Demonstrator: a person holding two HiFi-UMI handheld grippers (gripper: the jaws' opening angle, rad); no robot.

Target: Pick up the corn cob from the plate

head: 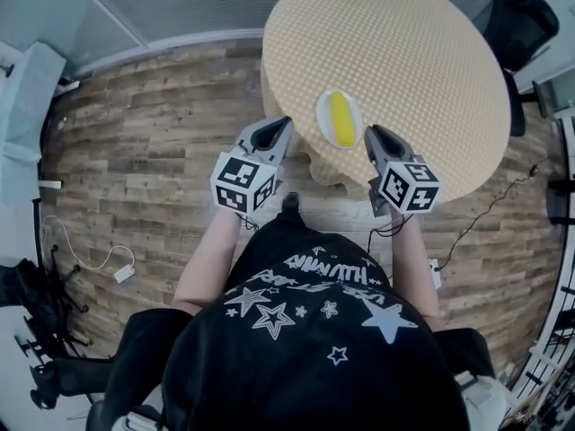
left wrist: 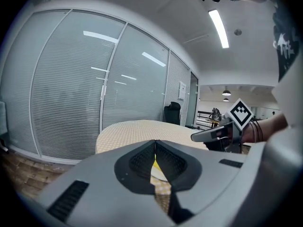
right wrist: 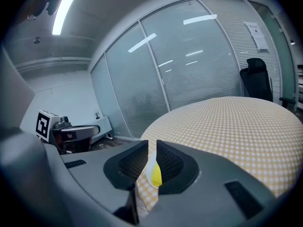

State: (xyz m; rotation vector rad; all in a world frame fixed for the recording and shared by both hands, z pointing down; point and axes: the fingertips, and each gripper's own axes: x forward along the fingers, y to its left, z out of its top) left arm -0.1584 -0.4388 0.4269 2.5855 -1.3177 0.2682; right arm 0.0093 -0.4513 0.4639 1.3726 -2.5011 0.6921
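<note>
We hold a grey hand-held gripper in each hand, both forearms stretched forward from the body and angled slightly downward toward the near edge of the round worktop [head: 395,52] covered in a yellow-and-white checked cloth.

The left hand-held gripper [head: 275,127] sits just off the worktop's near-left edge, over the wood-plank floor [head: 153,142]. Its marker cube faces up and its nose points toward the cloth. In its own view the two dark ribbed pads meet at their tips, with nothing clamped between them.

The right hand-held gripper [head: 376,134] reaches the worktop's near edge, close to the right of the small white oval plate [head: 322,115]. Its jaws are drawn in to a narrow slit and hold nothing.

The yellow corn cob [head: 340,118] lies lengthwise on that plate, untouched, between the two noses and a little ahead of them. Each gripper view catches a sliver of the yellow cob through the gap of its own pads.

A black office chair [head: 521,21] stands beyond the worktop's far-right side.
</note>
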